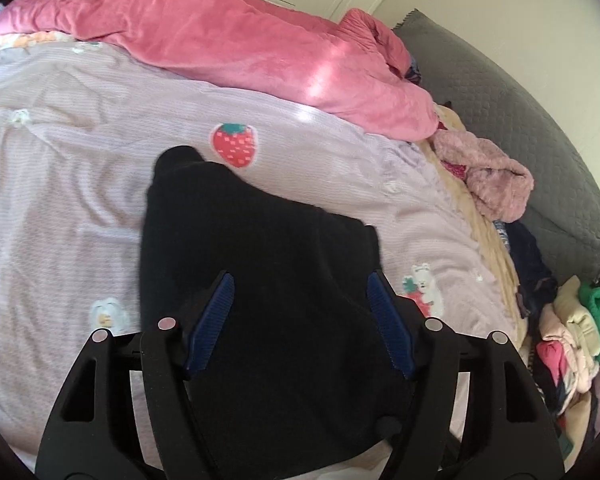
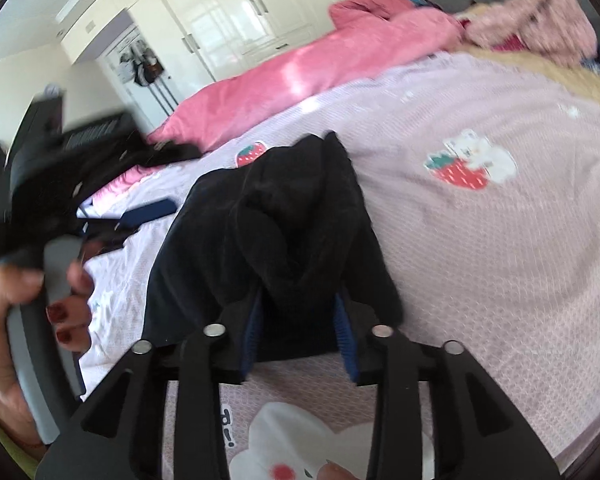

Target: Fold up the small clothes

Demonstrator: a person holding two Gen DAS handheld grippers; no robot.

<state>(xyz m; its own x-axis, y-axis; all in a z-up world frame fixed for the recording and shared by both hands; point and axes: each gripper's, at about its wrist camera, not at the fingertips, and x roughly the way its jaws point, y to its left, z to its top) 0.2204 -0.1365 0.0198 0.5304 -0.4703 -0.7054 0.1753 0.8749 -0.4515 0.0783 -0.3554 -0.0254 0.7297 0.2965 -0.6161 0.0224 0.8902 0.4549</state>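
A small black garment (image 1: 260, 280) lies on the lilac strawberry-print bedspread (image 1: 60, 200). My left gripper (image 1: 300, 284) is open, its blue-padded fingers (image 1: 214, 320) spread wide over the garment. In the right wrist view the same black garment (image 2: 268, 220) is bunched up between the blue pads (image 2: 252, 332) of my right gripper (image 2: 300, 312), which is shut on its near edge. The left gripper (image 2: 140, 208) and the hand holding it appear blurred at the left of that view.
A pink quilt (image 1: 220, 40) lies across the far side of the bed. A fluffy pink garment (image 1: 488, 180) and a pile of mixed clothes (image 1: 572, 340) sit at the right, by a grey headboard (image 1: 500, 100). White wardrobes (image 2: 240, 12) stand behind.
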